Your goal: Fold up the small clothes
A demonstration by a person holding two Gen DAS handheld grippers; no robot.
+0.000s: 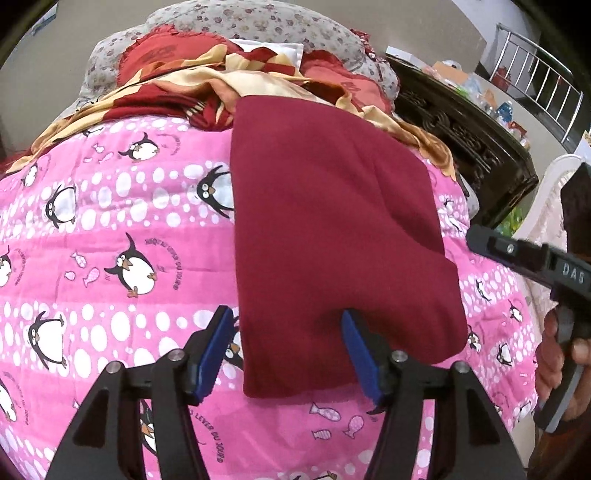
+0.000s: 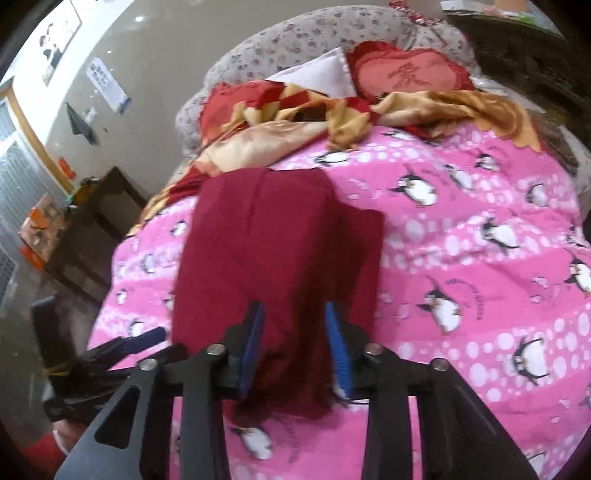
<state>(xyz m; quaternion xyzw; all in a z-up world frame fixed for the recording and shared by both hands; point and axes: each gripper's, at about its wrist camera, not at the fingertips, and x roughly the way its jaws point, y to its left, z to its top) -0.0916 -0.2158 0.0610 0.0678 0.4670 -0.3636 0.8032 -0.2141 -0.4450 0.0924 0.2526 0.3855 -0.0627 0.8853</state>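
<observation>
L gripper (image 1: 288,347) hangs released over the near end of a folded maroon garment (image 1: 332,229): its left pad (image 1: 218,354) sits off the cloth's left edge over the quilt, its right pad (image 1: 360,354) over the fabric, neither visibly pinching. R gripper (image 2: 293,347) straddles the same near hem from its own side, jaws apart w/ a fringe of cloth hanging between them; whether the pads actually bite can't be told thru the blur. The garment lies straight ahead of both tools, long axis running away toward the bed head, far end touching a rumpled red-and-gold blanket (image 1: 177,85). Both hands are at the near end, about equally close. Underneath, a pink penguin quilt (image 1: 110,221); a heart cushion (image 2: 410,74) and floral pillow (image 1: 258,22) beyond; dark carved furniture (image 1: 472,144) to one side. Judgement: any fold away from the person would carry the near hem toward that blanket, the only likely snag.
</observation>
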